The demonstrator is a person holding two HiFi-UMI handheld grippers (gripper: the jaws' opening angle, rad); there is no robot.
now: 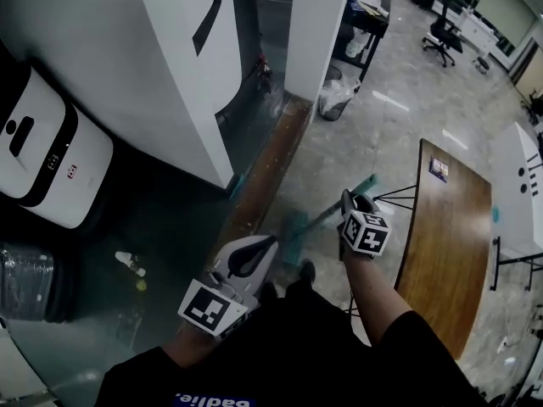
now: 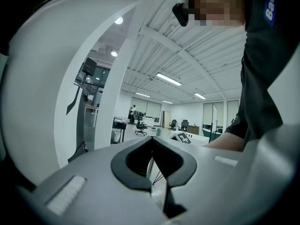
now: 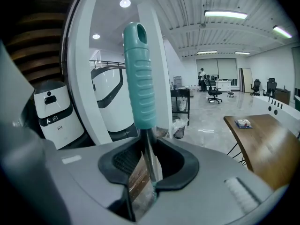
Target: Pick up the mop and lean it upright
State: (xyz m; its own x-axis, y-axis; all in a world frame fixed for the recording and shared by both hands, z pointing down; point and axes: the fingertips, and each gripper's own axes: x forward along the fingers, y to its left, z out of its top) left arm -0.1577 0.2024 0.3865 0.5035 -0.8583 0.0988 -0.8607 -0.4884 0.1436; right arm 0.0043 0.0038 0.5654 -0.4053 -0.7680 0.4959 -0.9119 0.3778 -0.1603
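Note:
The mop has a teal ribbed handle [image 3: 139,78] on a thin metal pole [image 3: 149,158]. My right gripper [image 3: 149,172] is shut on that pole just under the handle. In the head view the mop [image 1: 327,214] slants from its teal handle tip at the upper right down to its teal head [image 1: 297,227] by the floor, and the right gripper [image 1: 349,202] holds it near the top. My left gripper [image 1: 267,244] hovers left of the mop head, apart from it. In its own view the left gripper [image 2: 151,138] has its tips together and nothing between them.
A big white curved column [image 1: 170,75] and white machines [image 1: 42,151] stand on the left, along a wooden floor strip [image 1: 263,176]. A wooden table [image 1: 450,244] is close on the right. A lined bin [image 1: 337,96] and office chairs [image 1: 441,36] lie farther off. A small bottle [image 1: 130,263] is on the floor.

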